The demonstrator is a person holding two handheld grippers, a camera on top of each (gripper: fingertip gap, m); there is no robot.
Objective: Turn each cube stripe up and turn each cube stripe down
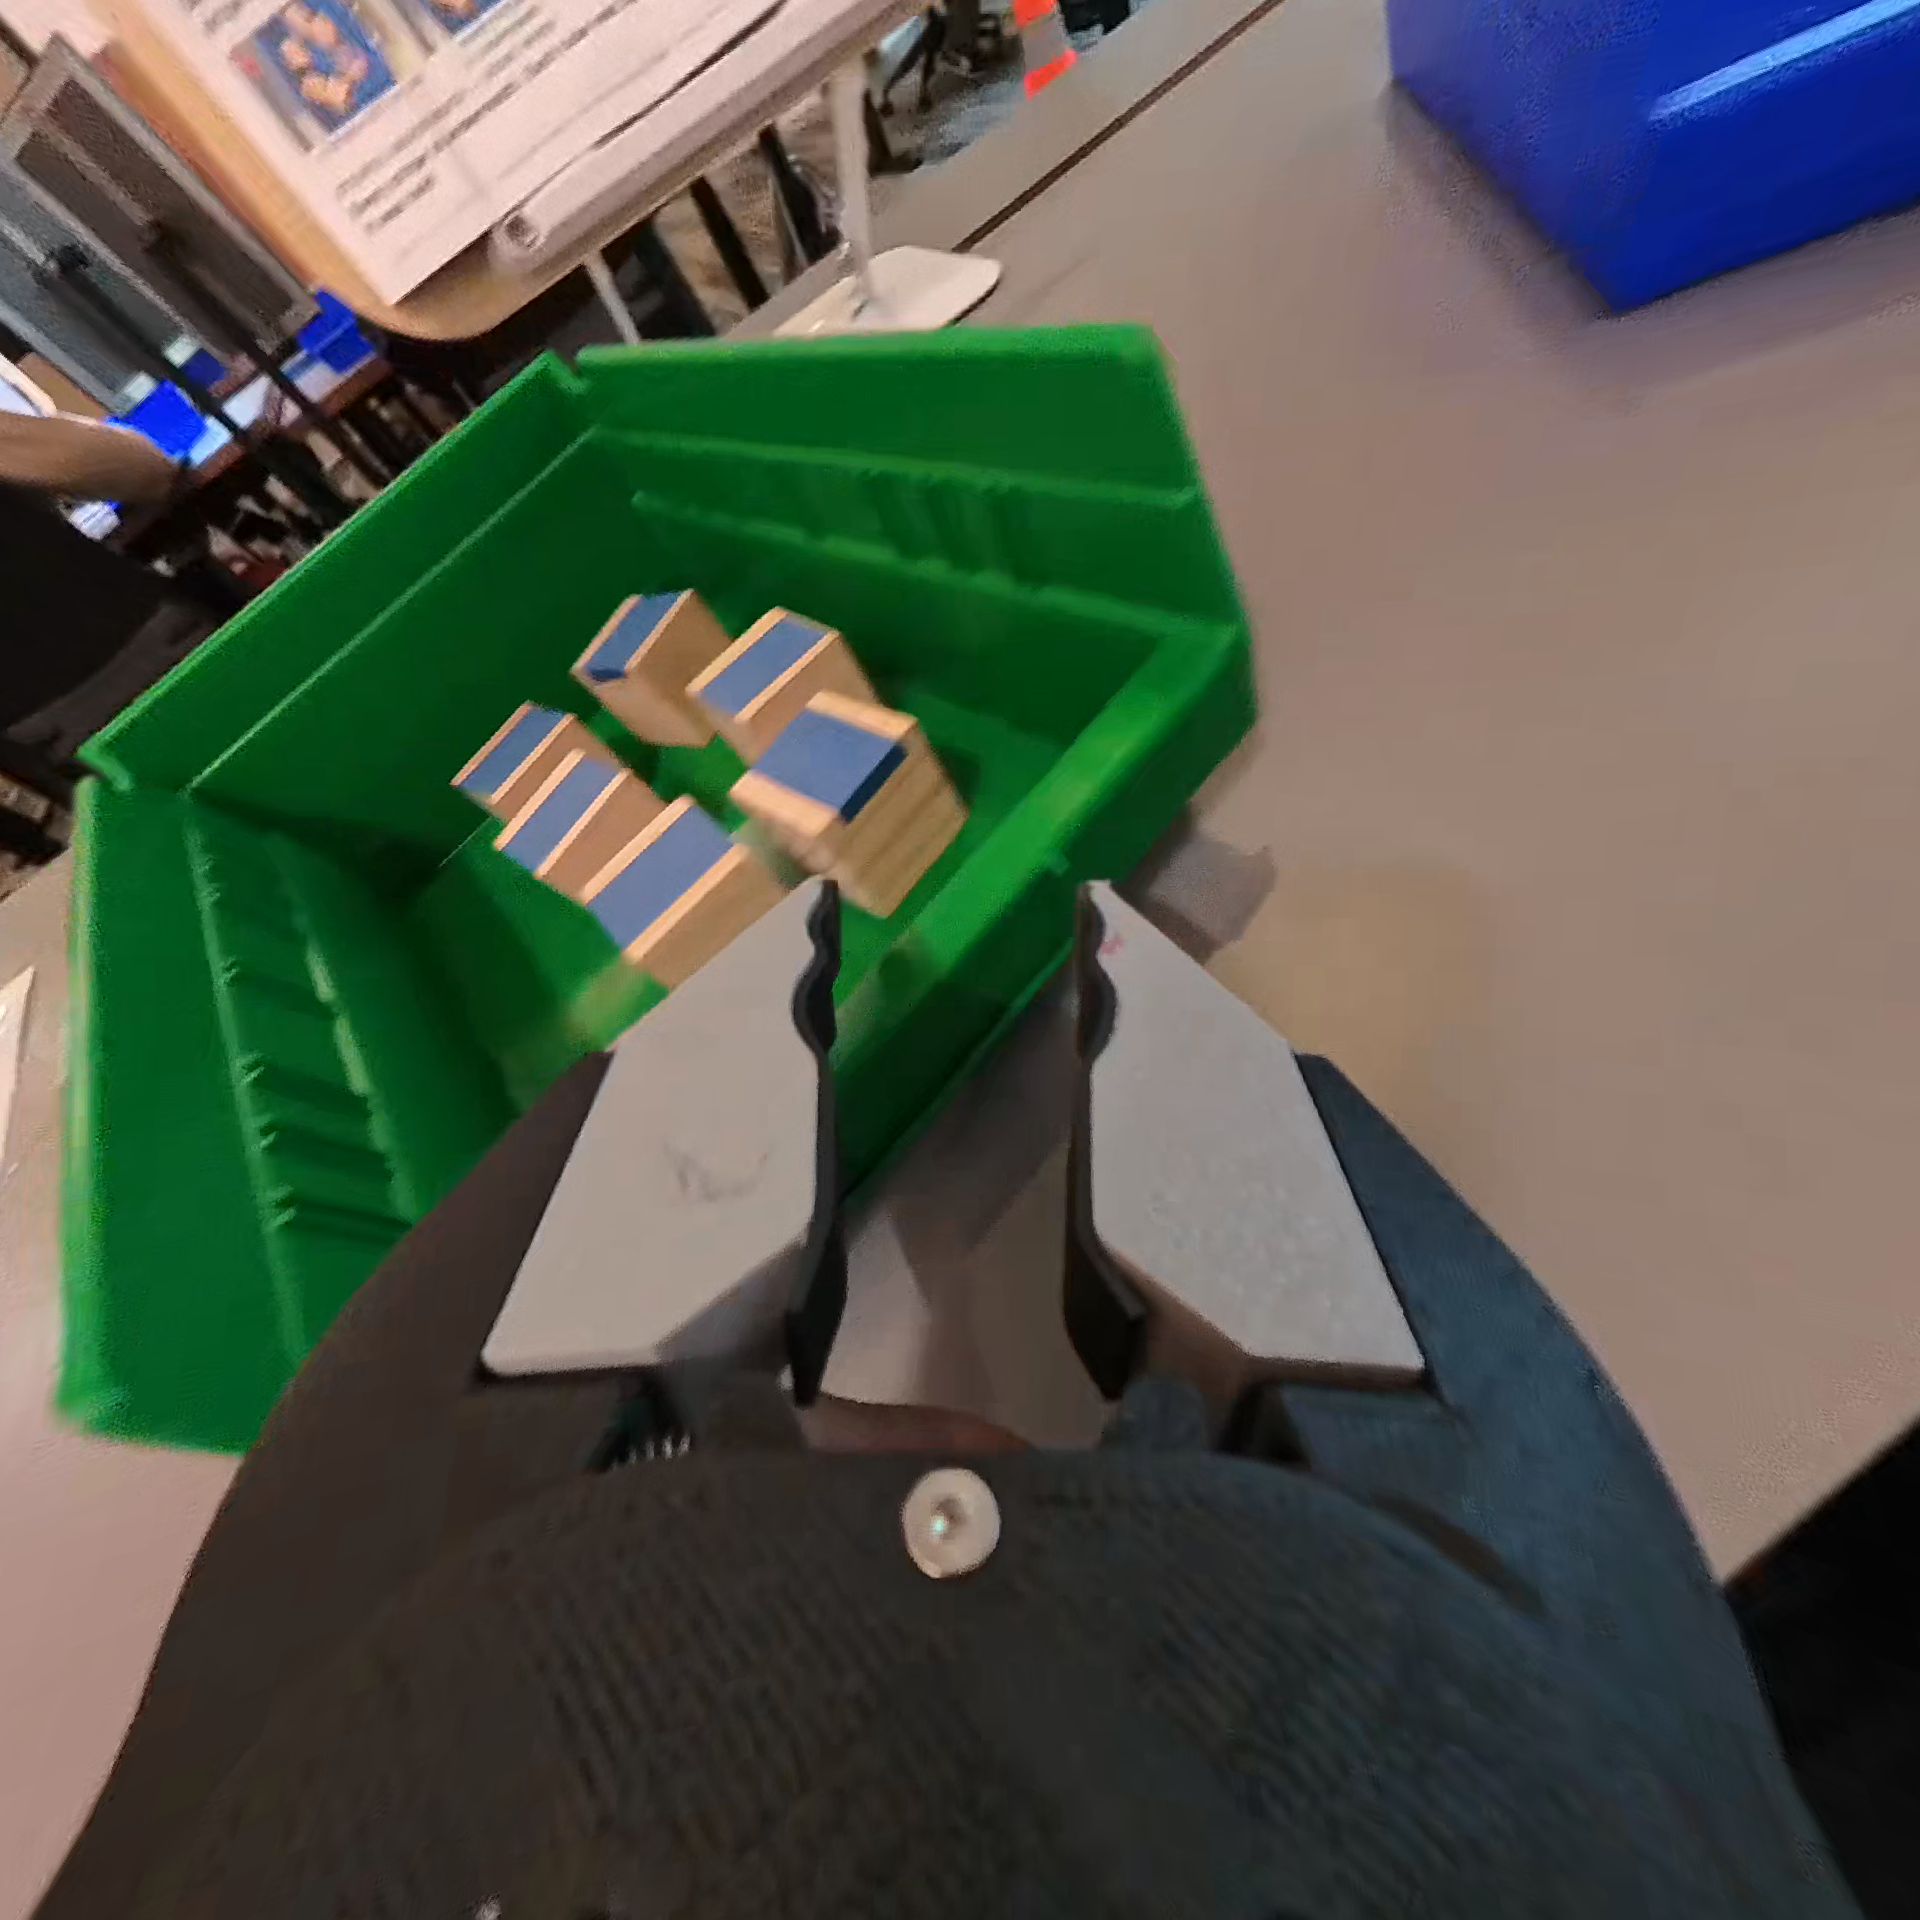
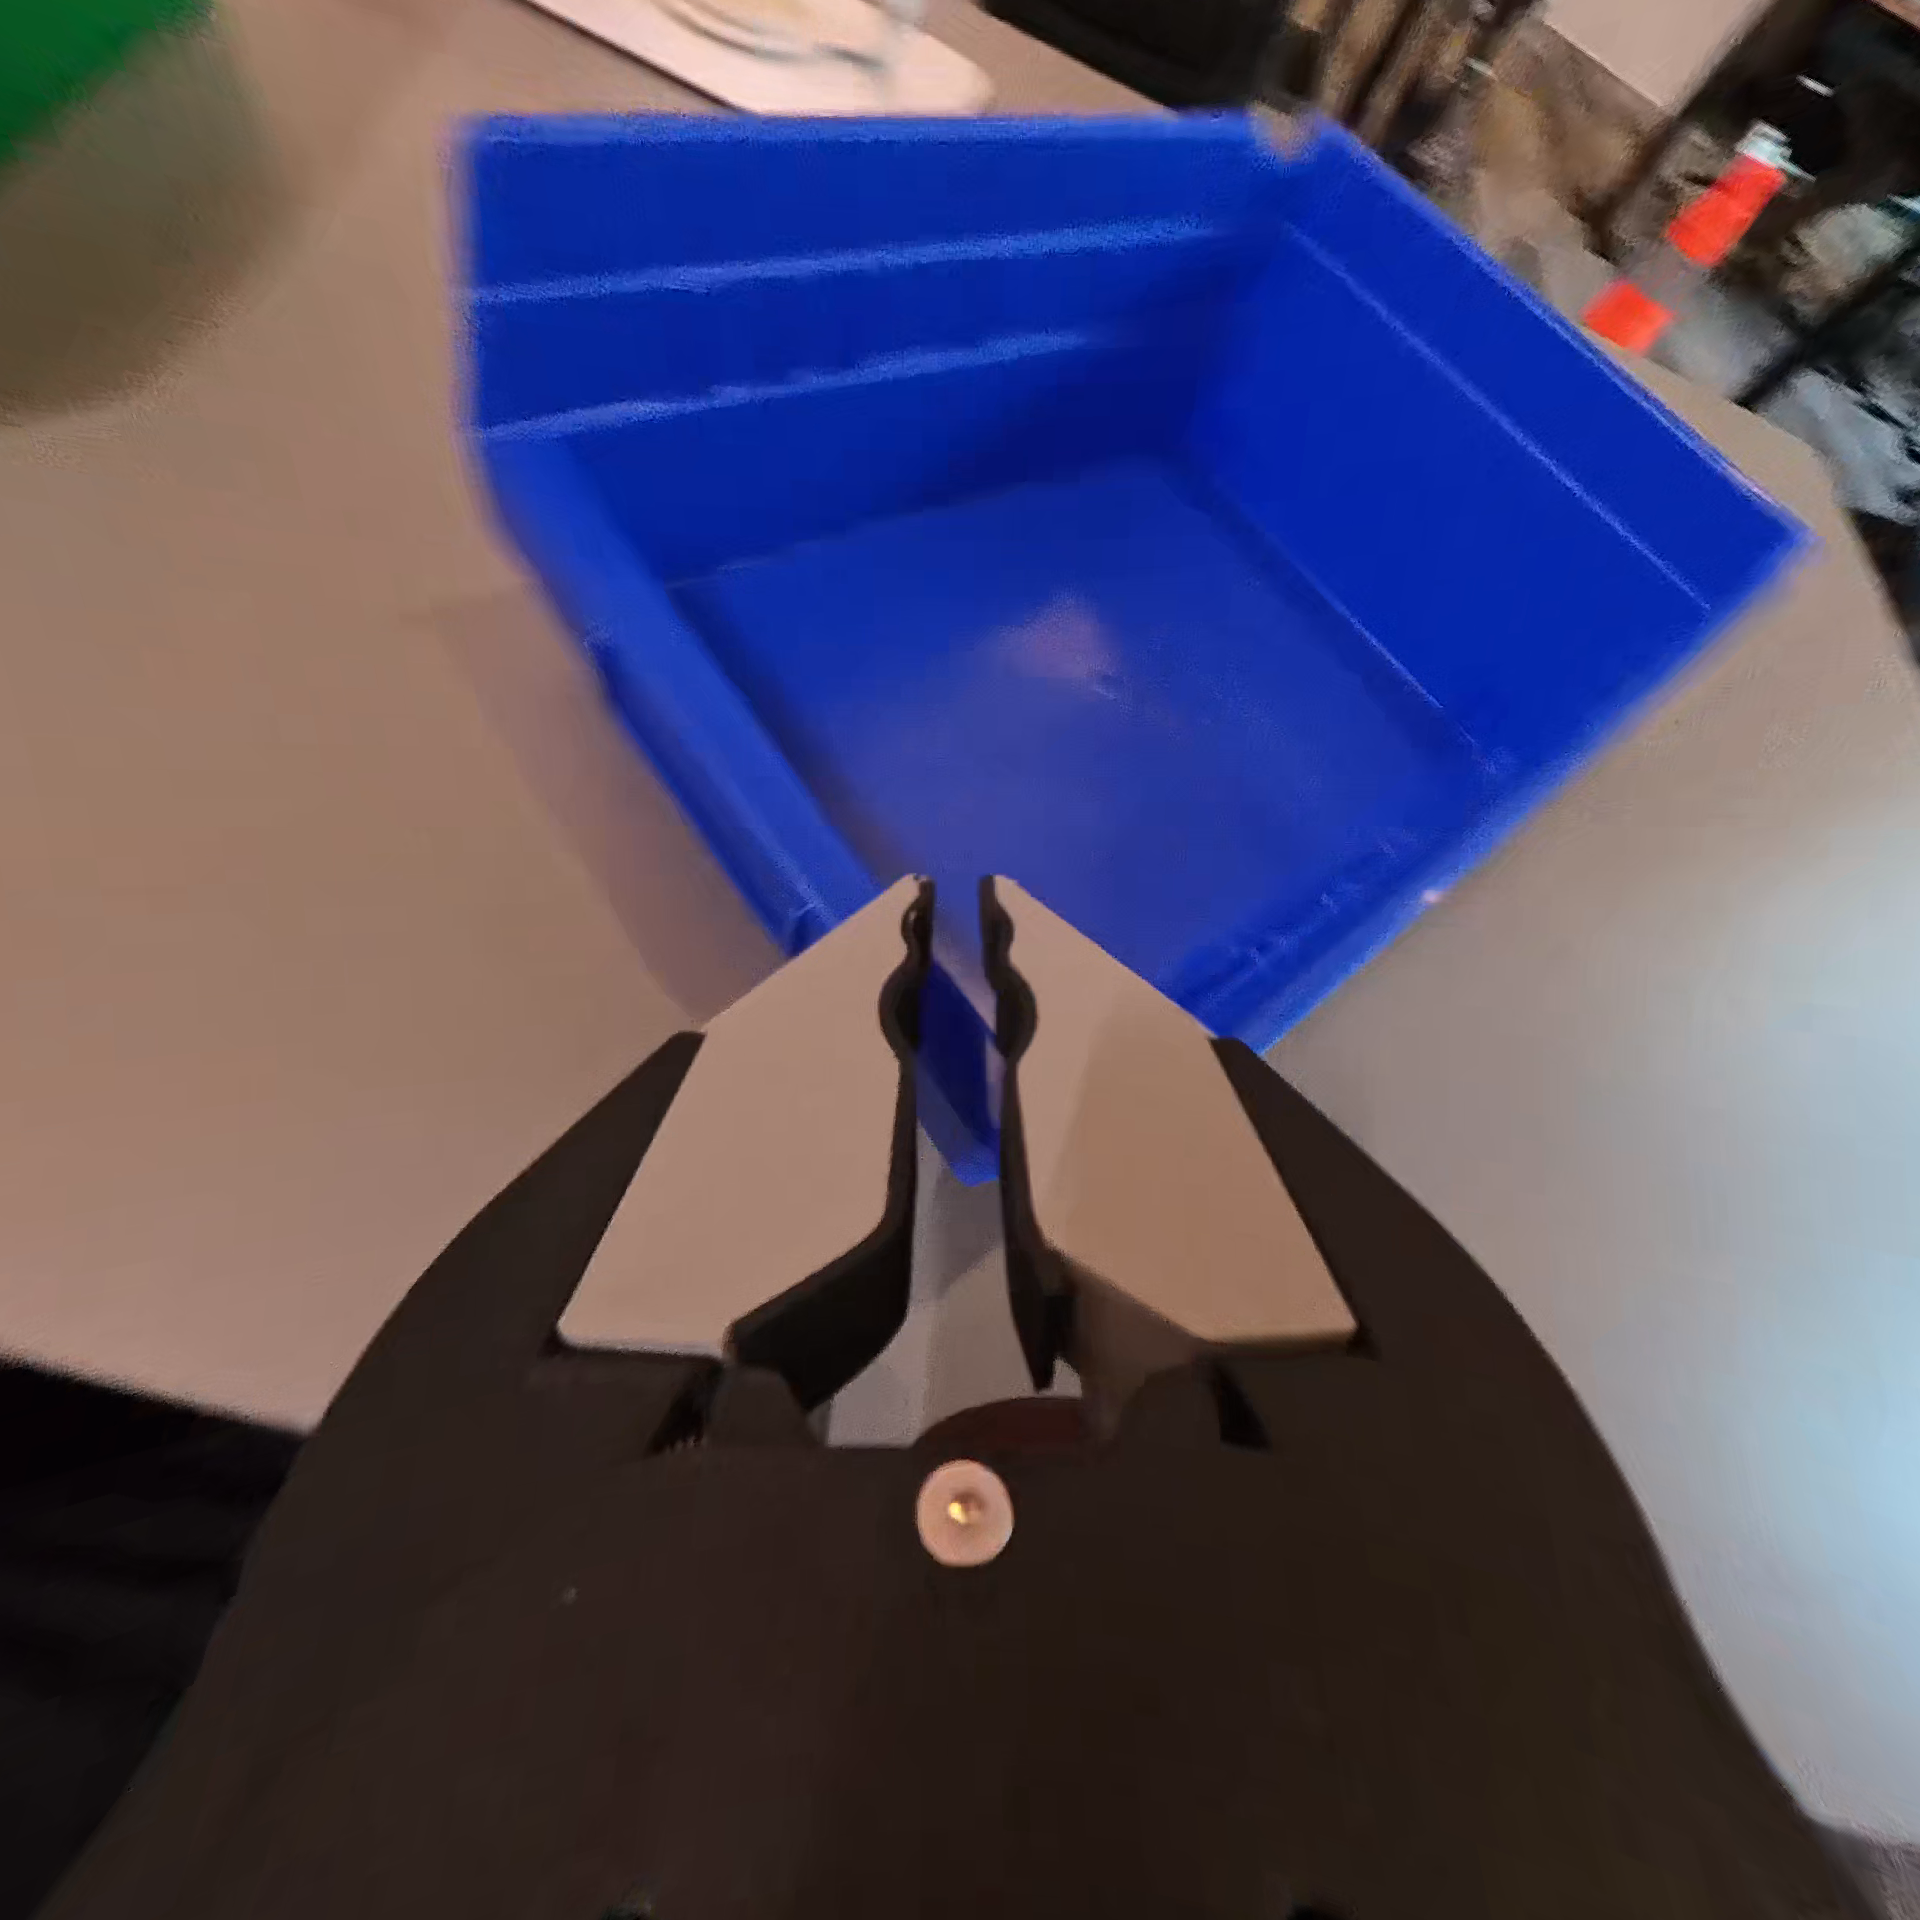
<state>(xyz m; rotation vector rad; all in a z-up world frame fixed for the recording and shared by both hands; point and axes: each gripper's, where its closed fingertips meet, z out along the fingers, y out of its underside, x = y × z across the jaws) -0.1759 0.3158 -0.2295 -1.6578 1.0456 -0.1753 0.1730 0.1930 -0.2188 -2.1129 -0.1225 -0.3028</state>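
Note:
Several wooden cubes [image 1: 665, 883] with blue stripes facing up lie inside a green bin [image 1: 312, 1039] in the left wrist view. One cube [image 1: 852, 800] sits tilted at the near right of the group. My left gripper [image 1: 951, 894] is open and empty, its tips over the bin's near wall, just short of the cubes. In the right wrist view, my right gripper [image 2: 956, 894] is nearly closed with a narrow gap and holds nothing. It hovers at the near corner of a blue bin [image 2: 1091, 665] that holds nothing.
Both bins stand on a grey table [image 1: 1507, 779]. The blue bin also shows at the far right in the left wrist view [image 1: 1662, 145]. A white stand base [image 1: 914, 286] sits behind the green bin. The table's edge runs at the near right.

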